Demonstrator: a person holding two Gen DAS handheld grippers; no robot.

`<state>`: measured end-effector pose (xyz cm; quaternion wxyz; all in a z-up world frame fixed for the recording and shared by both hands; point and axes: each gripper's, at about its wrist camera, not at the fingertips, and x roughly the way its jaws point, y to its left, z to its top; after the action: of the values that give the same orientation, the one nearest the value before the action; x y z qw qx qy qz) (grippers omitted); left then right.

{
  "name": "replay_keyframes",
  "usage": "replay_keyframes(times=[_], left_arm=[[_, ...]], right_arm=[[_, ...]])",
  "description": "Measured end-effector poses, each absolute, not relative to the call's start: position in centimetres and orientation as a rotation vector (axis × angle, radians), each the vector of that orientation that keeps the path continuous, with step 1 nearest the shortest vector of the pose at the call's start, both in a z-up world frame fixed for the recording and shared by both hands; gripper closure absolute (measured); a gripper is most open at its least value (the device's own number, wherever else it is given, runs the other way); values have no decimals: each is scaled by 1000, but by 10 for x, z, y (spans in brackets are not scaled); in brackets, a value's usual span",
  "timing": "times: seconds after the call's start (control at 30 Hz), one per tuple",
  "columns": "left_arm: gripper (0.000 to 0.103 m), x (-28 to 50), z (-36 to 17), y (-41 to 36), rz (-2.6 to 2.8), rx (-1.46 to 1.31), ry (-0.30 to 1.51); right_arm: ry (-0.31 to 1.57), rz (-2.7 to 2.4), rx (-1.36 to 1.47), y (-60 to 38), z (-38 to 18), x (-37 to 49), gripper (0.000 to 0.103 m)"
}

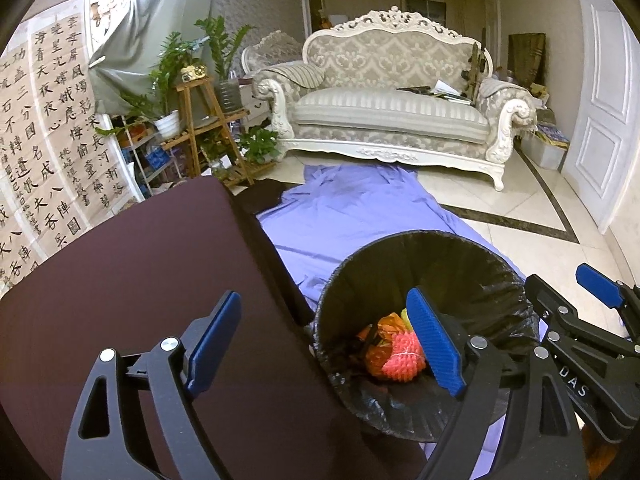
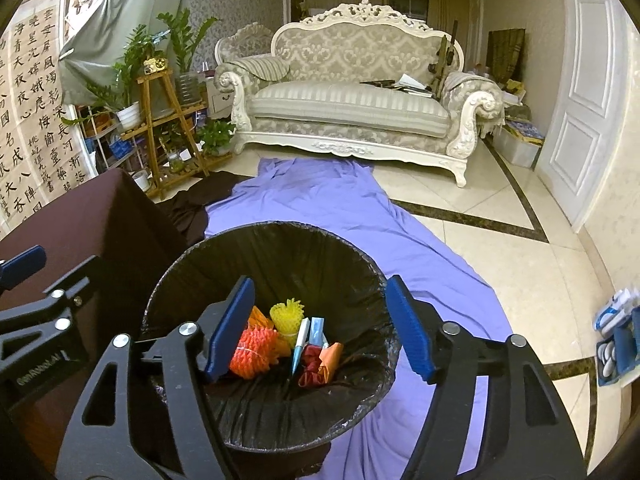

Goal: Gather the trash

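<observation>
A round bin (image 2: 280, 256) with a black liner stands on the floor beside a table. Inside lie an orange foam net (image 2: 254, 354), a yellow foam net (image 2: 286, 316), a white and teal pen (image 2: 300, 344) and red and orange wrappers (image 2: 324, 364). My right gripper (image 2: 320, 320) hangs over the bin's mouth, open, with nothing between its blue pads. My left gripper (image 1: 326, 340) is open and empty too, straddling the bin's left rim (image 1: 420, 264) and the table edge. The orange net (image 1: 402, 356) shows beside its right pad. The right gripper (image 1: 568, 292) appears at the right of the left wrist view.
The table (image 1: 140, 260) under a dark brown cloth stands left of the bin. A purple sheet (image 2: 320, 200) covers the floor toward a cream sofa (image 2: 352, 100). A wooden plant stand (image 2: 168, 128) is at far left, a blue box (image 2: 616, 344) on the tiles at right.
</observation>
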<state>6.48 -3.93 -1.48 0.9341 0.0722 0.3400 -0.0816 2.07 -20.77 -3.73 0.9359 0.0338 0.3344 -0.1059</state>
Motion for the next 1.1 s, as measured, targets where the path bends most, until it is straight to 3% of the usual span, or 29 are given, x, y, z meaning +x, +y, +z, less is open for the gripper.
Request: replay_keyframes(times=[1.1], left_arm=[[19,31,6,-5,-112,88,644]], right_arm=[[643,-182,31,-171,-18,-3,31]])
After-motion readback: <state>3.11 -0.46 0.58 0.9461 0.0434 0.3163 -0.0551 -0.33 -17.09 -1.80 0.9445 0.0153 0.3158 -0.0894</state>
